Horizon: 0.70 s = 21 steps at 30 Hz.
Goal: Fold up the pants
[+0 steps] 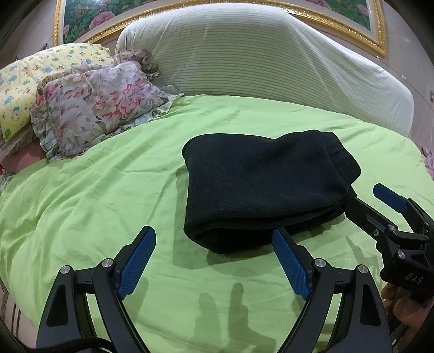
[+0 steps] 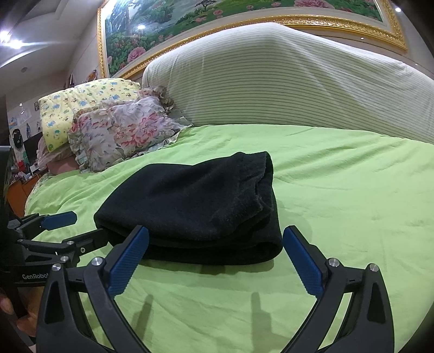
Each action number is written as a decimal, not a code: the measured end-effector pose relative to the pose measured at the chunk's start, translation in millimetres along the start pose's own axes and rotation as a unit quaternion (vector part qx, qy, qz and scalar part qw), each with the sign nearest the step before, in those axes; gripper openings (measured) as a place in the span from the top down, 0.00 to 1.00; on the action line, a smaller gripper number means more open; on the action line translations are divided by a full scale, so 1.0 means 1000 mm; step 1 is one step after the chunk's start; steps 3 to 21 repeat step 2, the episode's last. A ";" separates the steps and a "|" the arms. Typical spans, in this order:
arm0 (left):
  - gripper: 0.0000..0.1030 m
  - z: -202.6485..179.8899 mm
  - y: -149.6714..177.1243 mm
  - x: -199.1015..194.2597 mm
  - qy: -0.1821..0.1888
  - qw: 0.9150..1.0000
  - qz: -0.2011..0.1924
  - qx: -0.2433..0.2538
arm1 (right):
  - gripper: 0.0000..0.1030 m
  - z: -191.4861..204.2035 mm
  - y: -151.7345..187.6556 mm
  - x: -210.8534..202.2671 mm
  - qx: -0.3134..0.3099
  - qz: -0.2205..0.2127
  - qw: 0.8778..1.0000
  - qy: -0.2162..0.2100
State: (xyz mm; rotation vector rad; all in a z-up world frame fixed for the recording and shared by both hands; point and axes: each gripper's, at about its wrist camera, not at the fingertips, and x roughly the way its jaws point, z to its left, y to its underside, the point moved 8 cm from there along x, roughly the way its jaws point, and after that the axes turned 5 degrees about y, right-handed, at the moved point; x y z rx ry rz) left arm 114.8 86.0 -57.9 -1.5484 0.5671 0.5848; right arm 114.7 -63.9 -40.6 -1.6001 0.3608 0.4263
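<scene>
Both grippers empty, pants [image 1: 260, 190] lying folded on the green bed [image 1: 108, 190].
Your left gripper [image 1: 214, 258] and right gripper [image 2: 215, 260] hold their fingers spread wide, just short of the bundle's near edge. Likely risk: a finger snagging that edge and tipping the stacked layers open. Floral pillow [image 1: 95, 106] and striped bolster [image 1: 257, 59] lie well apart; nothing blocks you.

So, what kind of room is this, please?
Most likely a bedroom at home: the folded black pants lie on a bed with a green sheet, pillows at its head, and a gold-framed flower painting above.
</scene>
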 end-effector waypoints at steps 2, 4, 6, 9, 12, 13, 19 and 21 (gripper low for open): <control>0.14 -0.001 0.001 0.000 0.002 1.000 0.002 -0.002 | 0.03 0.000 0.001 0.002 0.003 0.003 1.000 0.001; 0.14 -0.001 0.001 0.000 0.002 1.000 0.002 -0.002 | 0.03 0.000 0.001 0.002 0.003 0.003 1.000 0.001; 0.14 -0.001 0.001 0.000 0.002 1.000 0.002 -0.002 | 0.03 0.000 0.001 0.002 0.003 0.003 1.000 0.001; 0.14 -0.001 0.001 0.000 0.002 1.000 0.002 -0.002 | 0.03 0.000 0.001 0.002 0.003 0.003 1.000 0.001; 0.14 -0.001 0.001 0.000 0.002 1.000 0.002 -0.002 | 0.03 0.000 0.001 0.002 0.003 0.003 1.000 0.001; 0.14 -0.001 0.001 0.000 0.002 1.000 0.002 -0.002 | 0.03 0.000 0.001 0.002 0.003 0.003 1.000 0.001; 0.14 -0.001 0.001 0.000 0.002 1.000 0.002 -0.002 | 0.03 0.000 0.001 0.002 0.003 0.003 1.000 0.001; 0.14 -0.001 0.001 0.000 0.002 1.000 0.002 -0.002 | 0.03 0.000 0.001 0.002 0.003 0.003 1.000 0.001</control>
